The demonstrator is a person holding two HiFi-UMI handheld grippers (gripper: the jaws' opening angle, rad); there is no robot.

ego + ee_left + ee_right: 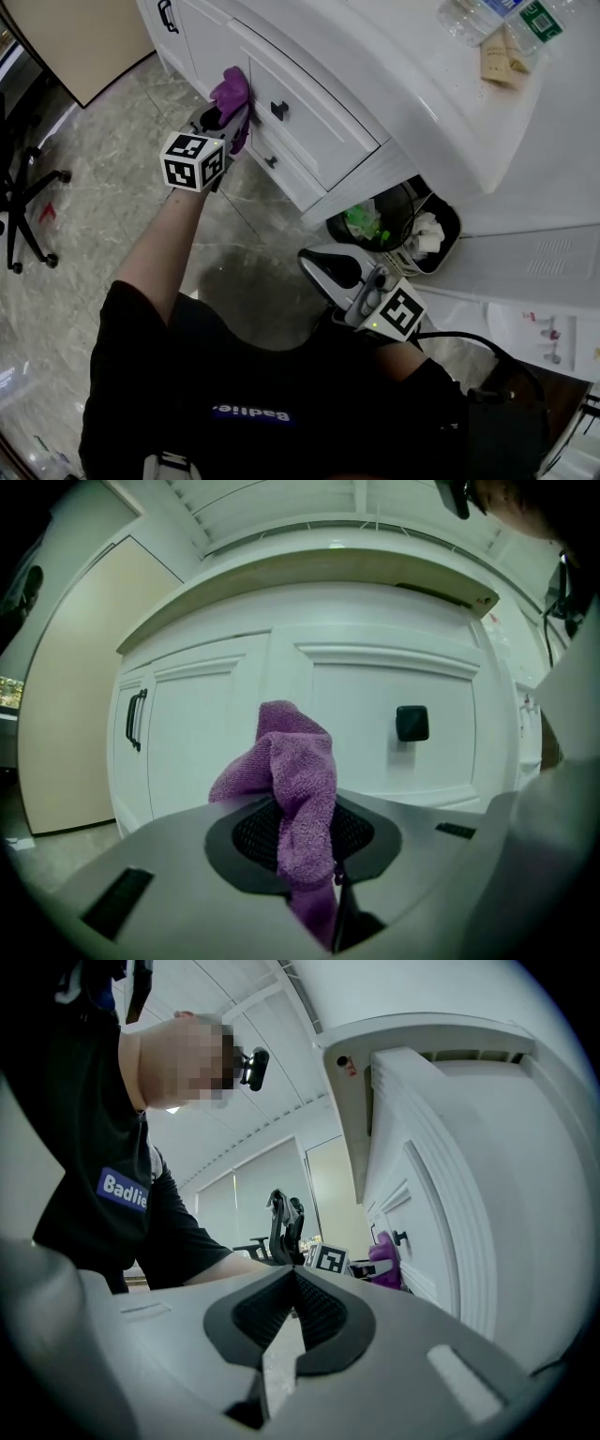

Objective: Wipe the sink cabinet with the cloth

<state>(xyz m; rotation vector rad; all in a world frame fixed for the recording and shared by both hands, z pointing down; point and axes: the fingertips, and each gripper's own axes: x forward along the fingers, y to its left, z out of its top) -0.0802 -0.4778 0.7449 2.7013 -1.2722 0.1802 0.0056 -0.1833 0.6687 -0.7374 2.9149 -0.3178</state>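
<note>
A purple cloth (232,97) is pressed against the white sink cabinet (309,131) front, left of a black square knob (278,110). My left gripper (225,120) is shut on the cloth (295,789), which sticks up between the jaws toward the cabinet door panels (384,724) and the knob (412,723). My right gripper (330,272) hangs low by the person's body, away from the cabinet, jaws shut with nothing between them (293,1283). Its view shows the cloth (383,1258) far off beside the cabinet side (487,1194).
A black bin (398,228) with green and white trash stands under the counter right of the cabinet. A black bar handle (133,719) is on the left door. Bottles (497,19) lie on the countertop. An office chair (23,202) stands on the marble floor at left.
</note>
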